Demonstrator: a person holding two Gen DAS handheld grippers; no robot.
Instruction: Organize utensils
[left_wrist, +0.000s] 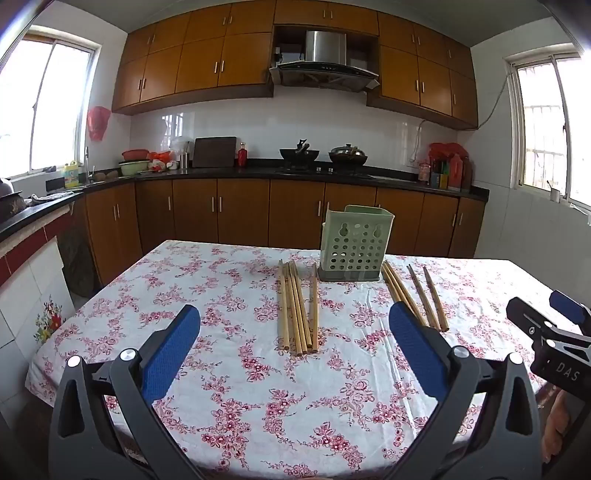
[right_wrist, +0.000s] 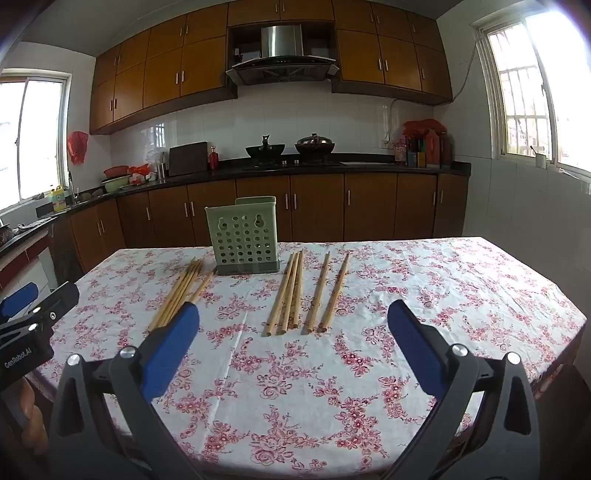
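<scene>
Both grippers hover above the near edge of the bench (left_wrist: 229, 387), which is covered in a white cloth with red flowers. The left gripper (left_wrist: 295, 339) has its jaws released, blue pads spread wide with nothing between them; the right gripper (right_wrist: 293, 332) is the same — jaws released and empty. Each shows at the edge of the other's view, held level beside it.

A green holder (left_wrist: 354, 243) with rows of round holes stands upright on a grey base toward the far side of the bench, roughly between the two sets of chopsticks. The left chopsticks (left_wrist: 298, 306) lie flat just left of the holder, most of them bunched side by side and one a little apart on the right, all pointing away from the grippers. The right chopsticks (right_wrist: 295, 291) lie flat just right of the holder — a tight cluster nearest it, then two singles lying slightly apart farther right. None of them touches the grippers.

Behind the bench run wooden cabinets (right_wrist: 317, 206) and a dark counter with two woks (right_wrist: 265, 150) on the stove.
</scene>
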